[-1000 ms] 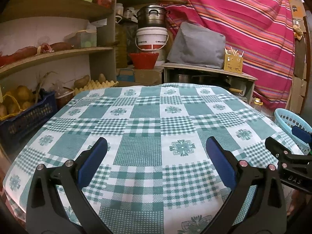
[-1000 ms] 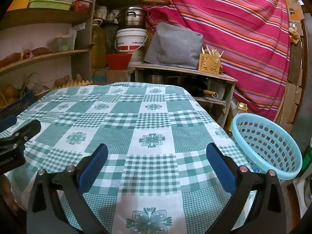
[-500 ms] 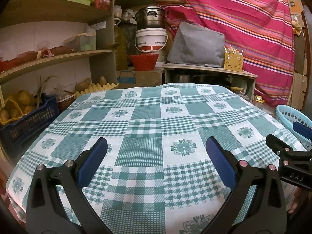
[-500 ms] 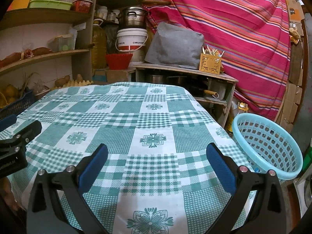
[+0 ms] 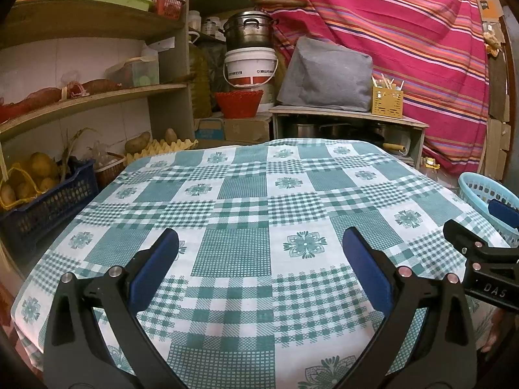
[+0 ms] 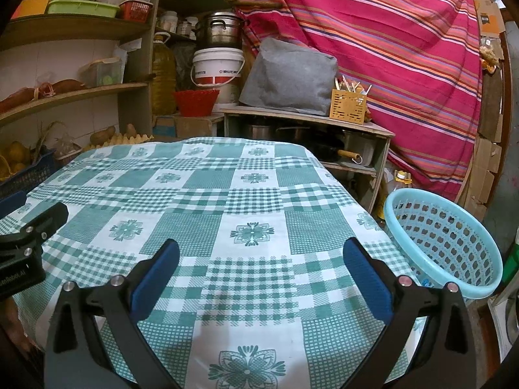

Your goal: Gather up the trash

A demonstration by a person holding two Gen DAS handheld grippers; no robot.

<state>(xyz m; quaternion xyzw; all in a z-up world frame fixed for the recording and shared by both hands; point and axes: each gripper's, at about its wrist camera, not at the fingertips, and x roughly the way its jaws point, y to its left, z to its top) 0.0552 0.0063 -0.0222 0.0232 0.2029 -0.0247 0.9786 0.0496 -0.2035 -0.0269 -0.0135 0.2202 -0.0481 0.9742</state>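
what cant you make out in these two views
- Basket floor: right wrist view, its near wall hides it; left wrist view, cut off by the right gripper.
- Table near edge: both views, hidden behind the fingers.
- Bucket label: too small to read.

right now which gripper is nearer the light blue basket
Right. The right gripper hovers over the table's near right part, the basket just beside it; the left gripper sits farther left, beyond the right one.
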